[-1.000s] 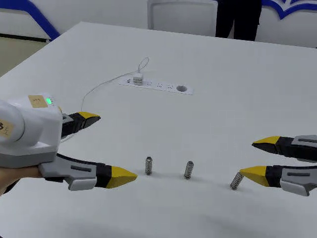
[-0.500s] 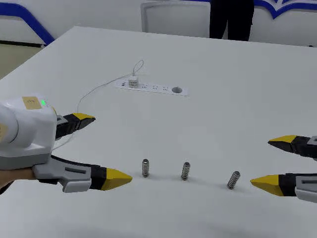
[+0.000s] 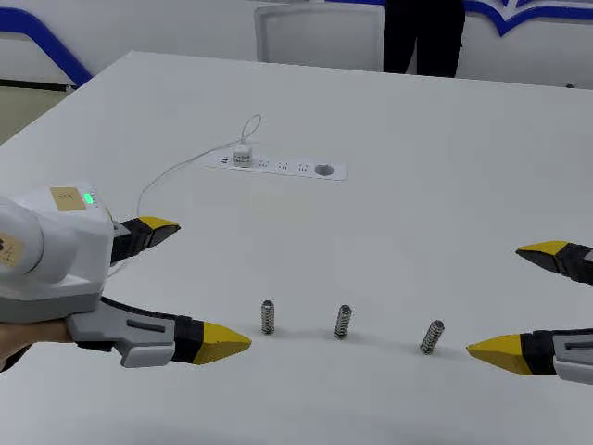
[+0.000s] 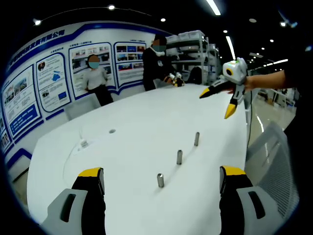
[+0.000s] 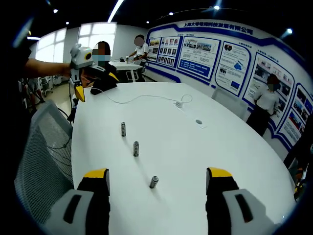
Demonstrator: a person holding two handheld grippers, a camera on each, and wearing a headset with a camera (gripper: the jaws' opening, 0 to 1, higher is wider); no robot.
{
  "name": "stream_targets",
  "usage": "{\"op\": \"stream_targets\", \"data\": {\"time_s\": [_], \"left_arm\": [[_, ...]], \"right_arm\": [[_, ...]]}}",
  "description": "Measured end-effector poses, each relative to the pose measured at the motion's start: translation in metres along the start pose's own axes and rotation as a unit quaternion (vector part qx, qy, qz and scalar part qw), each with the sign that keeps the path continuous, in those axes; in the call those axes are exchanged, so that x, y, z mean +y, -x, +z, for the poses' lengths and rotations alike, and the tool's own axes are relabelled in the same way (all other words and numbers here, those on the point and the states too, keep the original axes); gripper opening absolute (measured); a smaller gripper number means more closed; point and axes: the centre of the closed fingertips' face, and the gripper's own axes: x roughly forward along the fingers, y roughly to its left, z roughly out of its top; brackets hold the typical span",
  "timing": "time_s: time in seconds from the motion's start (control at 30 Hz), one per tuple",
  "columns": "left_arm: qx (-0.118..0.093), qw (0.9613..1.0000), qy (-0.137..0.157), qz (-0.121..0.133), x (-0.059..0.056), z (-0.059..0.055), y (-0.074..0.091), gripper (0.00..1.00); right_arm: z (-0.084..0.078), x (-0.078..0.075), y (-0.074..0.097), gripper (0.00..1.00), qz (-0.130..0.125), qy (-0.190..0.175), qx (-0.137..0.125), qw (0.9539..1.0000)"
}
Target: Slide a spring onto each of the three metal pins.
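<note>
Three pins (image 3: 343,322), each apparently sleeved by a spring, stand in a row on the table (image 3: 398,111) between the left gripper (image 3: 208,284) and right gripper (image 3: 493,299), both wide open and empty. The rightmost spring (image 3: 432,336) leans; seating it probably wants a light, straight-down press.

A white table (image 3: 445,139) stands before a blue-trimmed poster wall (image 5: 220,54) under ceiling lights (image 4: 213,7).

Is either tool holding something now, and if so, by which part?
Nothing is held. The left tool and the right tool are both open and empty; the three springs sit on the table, touching neither.
</note>
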Motion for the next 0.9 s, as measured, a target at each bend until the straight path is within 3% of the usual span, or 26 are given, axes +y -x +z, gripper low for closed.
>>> {"op": "stream_targets", "data": {"time_s": [0.3, 0.9], "left_arm": [[0.001, 1.0, 0.001, -0.009, -0.001, -0.001, -0.002, 1.0], [0.002, 0.9998, 0.007, -0.017, 0.0, -0.004, -0.011, 1.0]], "right_arm": [[0.002, 0.001, 0.002, 0.82, -0.003, -0.014, -0.011, 0.9998], [0.001, 0.005, -0.005, 0.85, 0.002, -0.013, -0.007, 0.9999]]}}
